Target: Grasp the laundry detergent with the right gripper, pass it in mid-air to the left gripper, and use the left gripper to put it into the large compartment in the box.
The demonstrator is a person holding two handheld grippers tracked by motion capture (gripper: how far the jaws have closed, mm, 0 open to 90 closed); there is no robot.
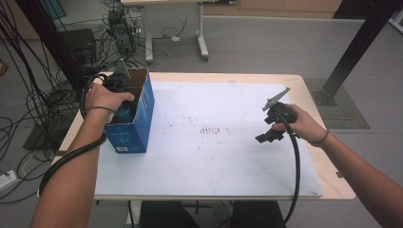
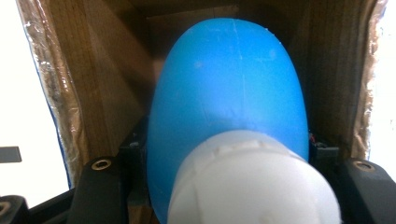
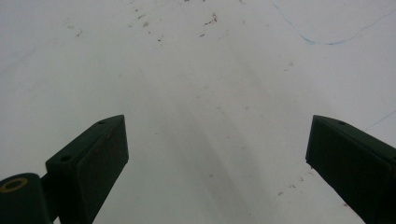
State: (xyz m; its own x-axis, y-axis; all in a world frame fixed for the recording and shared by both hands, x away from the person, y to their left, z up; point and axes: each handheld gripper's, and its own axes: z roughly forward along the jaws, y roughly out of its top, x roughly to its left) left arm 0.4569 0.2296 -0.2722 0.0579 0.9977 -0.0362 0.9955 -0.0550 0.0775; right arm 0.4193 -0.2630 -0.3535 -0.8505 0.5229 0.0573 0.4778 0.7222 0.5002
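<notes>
A blue bottle point(image 2: 229, 98) with a white cap point(image 2: 252, 186) sits between the jaws of my left gripper point(image 2: 229, 186), which is shut on it inside the brown interior of a cardboard box point(image 2: 98, 79). From above, that blue box point(image 1: 135, 118) stands open at the table's left, with my left gripper point(image 1: 124, 108) reaching down into it and a bit of the blue bottle point(image 1: 126, 114) showing under the hand. At the right, my right gripper point(image 1: 266, 137) hovers over the white mat point(image 1: 209, 156), open, with nothing between its jaws point(image 3: 219, 154).
The white mat point(image 3: 201, 70) bears small reddish specks and a thin blue line. A cable point(image 1: 297, 175) trails from the right gripper toward the front edge. Beyond the table stand another table's legs point(image 1: 202, 40), black cables point(image 1: 43, 95) on the floor at left, and a black post point(image 1: 351, 52) at right.
</notes>
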